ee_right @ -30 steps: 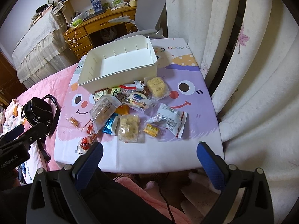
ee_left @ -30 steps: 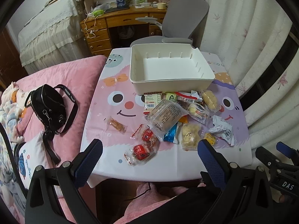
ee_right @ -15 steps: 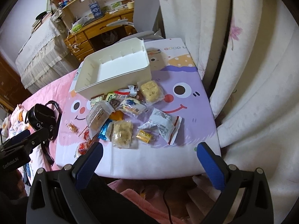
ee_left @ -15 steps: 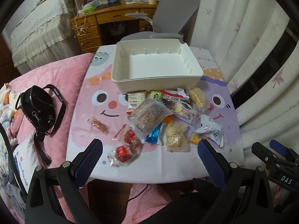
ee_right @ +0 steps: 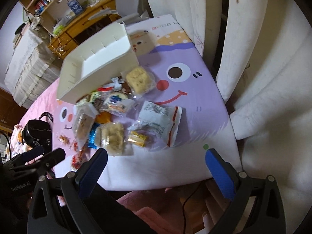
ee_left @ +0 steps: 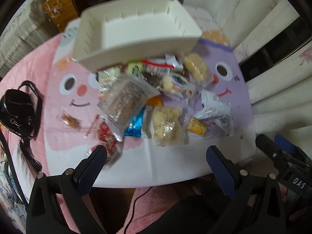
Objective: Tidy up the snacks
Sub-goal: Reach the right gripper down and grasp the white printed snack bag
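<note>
An empty cream bin stands at the far side of a small table with a cartoon-face cover. In front of it lies a heap of wrapped snacks: a large clear bag, a pale cake, a white pouch, a small yellow bar, a square cake, red packets. My left gripper hangs open over the table's near edge. My right gripper is open too, near the front right corner. Neither holds anything.
A black handbag lies on the pink bedding left of the table. White curtains hang close along the right side. A wooden desk and a grey chair stand behind the bin. A small caramel-coloured snack lies apart at the left.
Both grippers have moved forward and down toward the table, so the snacks and bin look larger. The left wrist view is blurred by motion. Nothing on the table has moved.
</note>
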